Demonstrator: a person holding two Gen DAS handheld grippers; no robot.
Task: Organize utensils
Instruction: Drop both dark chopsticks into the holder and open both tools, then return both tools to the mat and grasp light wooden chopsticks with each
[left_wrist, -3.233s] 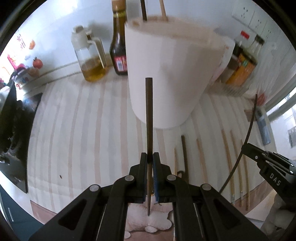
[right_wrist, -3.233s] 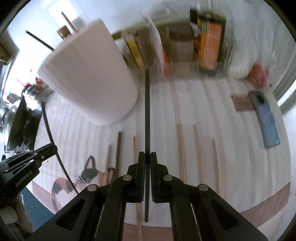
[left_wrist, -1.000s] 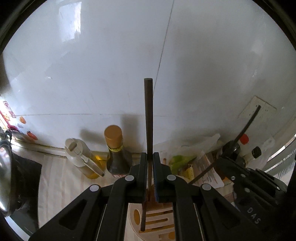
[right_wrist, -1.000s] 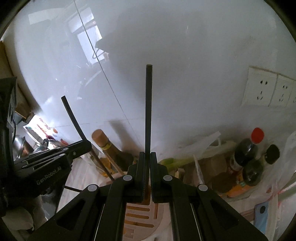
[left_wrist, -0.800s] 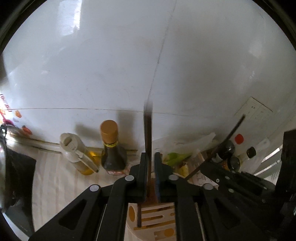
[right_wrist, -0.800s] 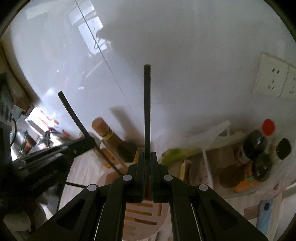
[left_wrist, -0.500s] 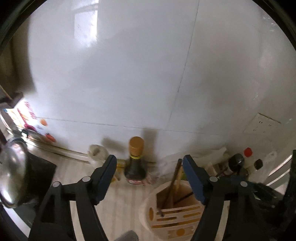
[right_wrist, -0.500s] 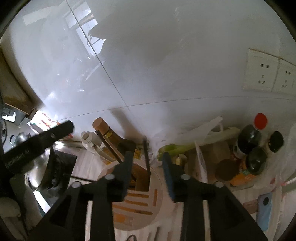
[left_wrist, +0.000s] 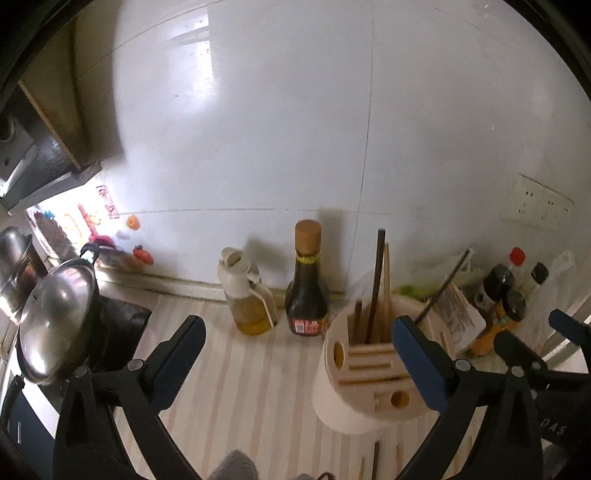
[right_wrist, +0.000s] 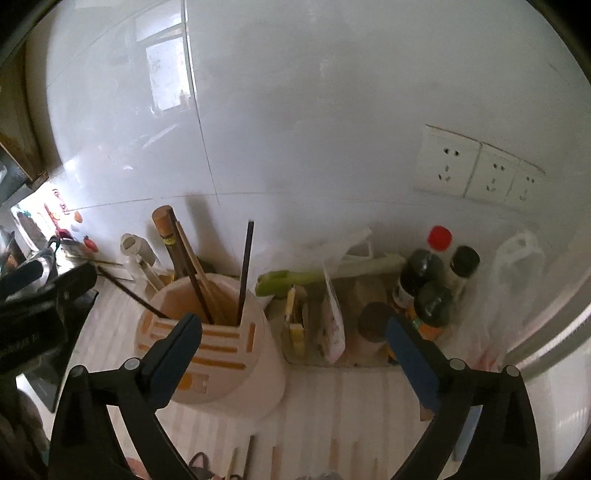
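Note:
A white round utensil holder (left_wrist: 343, 410) (right_wrist: 251, 380) stands on the striped mat and holds several chopsticks. A dark chopstick (left_wrist: 376, 280) stands upright in it in the left wrist view. Another dark chopstick (right_wrist: 245, 273) stands in it in the right wrist view. My left gripper (left_wrist: 297, 328) hangs back from the holder, its jaws opening wide with nothing between them. My right gripper (right_wrist: 293, 325) is also opening, with nothing between its jaws, and the holder sits just behind its left finger. More loose chopsticks (right_wrist: 250, 458) lie on the mat below.
An oil dispenser (left_wrist: 243, 295) and a dark sauce bottle (left_wrist: 306, 288) stand by the wall left of the holder. A pot with a steel lid (left_wrist: 55, 317) is at the far left. Condiment bottles (right_wrist: 424, 280), a leek (right_wrist: 332, 271) and bags crowd the right. Wall sockets (right_wrist: 480, 173) are above.
Both grippers let go of their dark chopsticks, which now stand in the holder. Both sets of jaws spread wide and both grippers drew back from the holder.

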